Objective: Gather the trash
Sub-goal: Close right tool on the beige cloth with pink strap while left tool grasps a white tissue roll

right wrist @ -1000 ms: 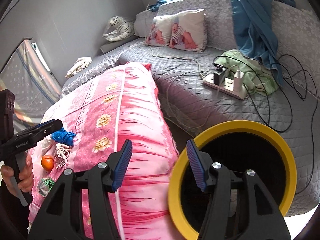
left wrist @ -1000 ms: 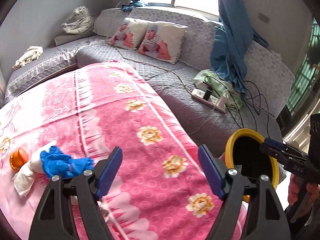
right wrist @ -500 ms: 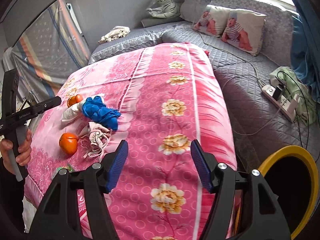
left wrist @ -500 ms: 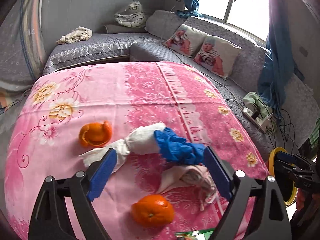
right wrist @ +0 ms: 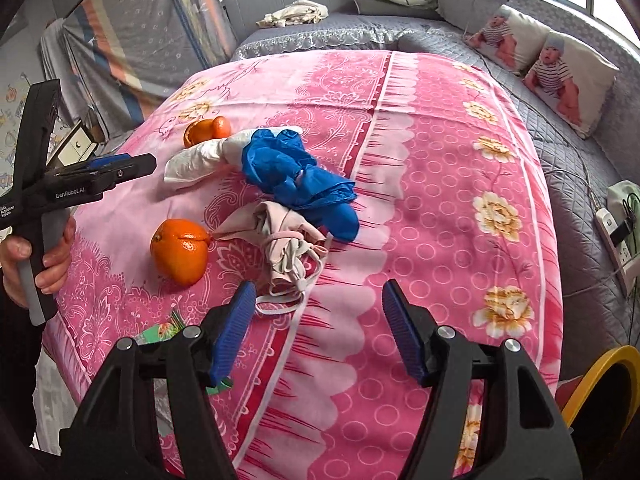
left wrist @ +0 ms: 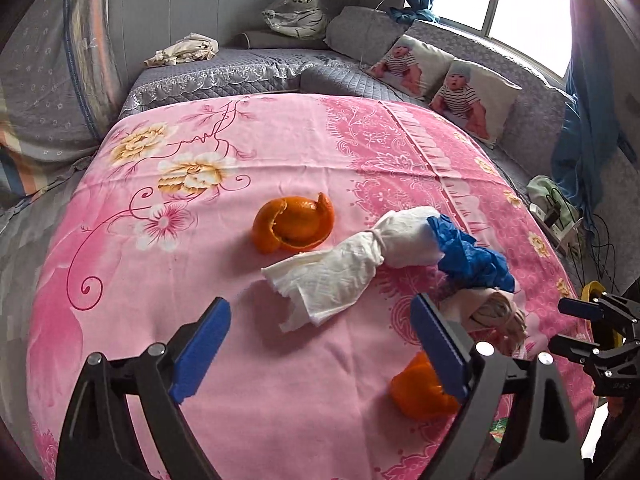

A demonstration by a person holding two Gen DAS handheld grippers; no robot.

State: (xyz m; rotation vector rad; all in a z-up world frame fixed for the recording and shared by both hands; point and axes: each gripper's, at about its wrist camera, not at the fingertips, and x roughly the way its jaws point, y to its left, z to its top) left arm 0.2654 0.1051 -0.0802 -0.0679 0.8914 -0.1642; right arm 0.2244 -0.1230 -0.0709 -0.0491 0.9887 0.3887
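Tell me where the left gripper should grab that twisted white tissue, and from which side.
Grip the white tissue at its pinched waist, where it is twisted thin enough to sit between the fingers. Bring the left gripper, which is open, down from above with fingers across the twist; the flared loose end nearest the gripper would probably tear or slip.

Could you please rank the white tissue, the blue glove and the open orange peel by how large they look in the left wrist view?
1. white tissue, clearly largest.
2. blue glove and open orange peel: these look alike, so no ranking.

Home living room: grey quilted corner sofa, baby-print cushions, floral pink cloth on table, window upper right.
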